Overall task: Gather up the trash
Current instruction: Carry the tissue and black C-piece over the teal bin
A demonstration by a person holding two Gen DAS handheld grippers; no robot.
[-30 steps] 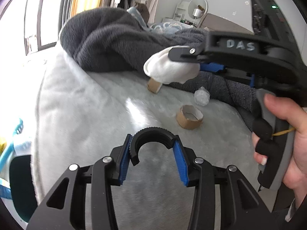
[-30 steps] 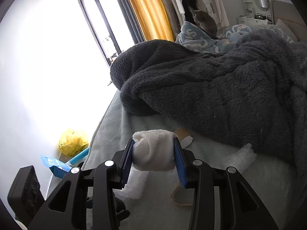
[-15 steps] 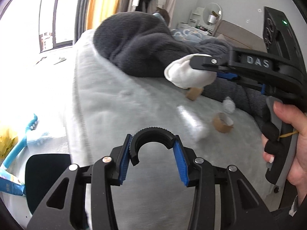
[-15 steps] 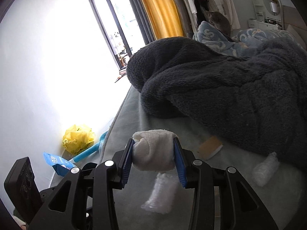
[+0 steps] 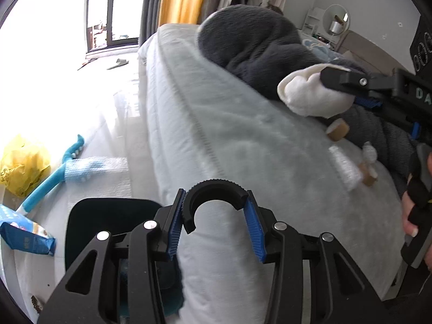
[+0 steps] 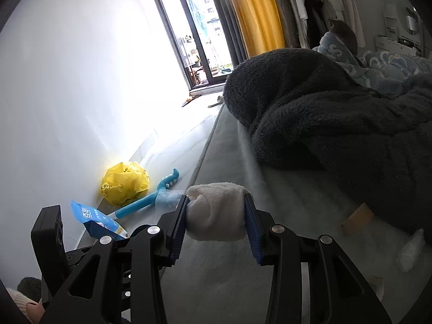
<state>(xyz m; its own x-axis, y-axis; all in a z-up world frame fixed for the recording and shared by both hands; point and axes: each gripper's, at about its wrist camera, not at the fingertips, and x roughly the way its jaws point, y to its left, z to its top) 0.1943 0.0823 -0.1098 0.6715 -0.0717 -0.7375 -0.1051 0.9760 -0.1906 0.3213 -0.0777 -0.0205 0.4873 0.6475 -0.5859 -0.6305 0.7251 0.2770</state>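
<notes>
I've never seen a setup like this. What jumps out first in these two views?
Most striking is the white fluffy cloth wad clamped in the right gripper above the pale grey bed. The left gripper holds a black ribbed half-ring. Behind lies a heaped dark grey fleece blanket, and a crumpled yellow plastic bag glows on the floor by the wall.

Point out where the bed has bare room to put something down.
Free: the pale grey bedcover between its floor-side edge and the dark grey fleece blanket. Crowded: the strip beside the blanket, with a brown cardboard tape core, clear crumpled plastic and another core.
</notes>
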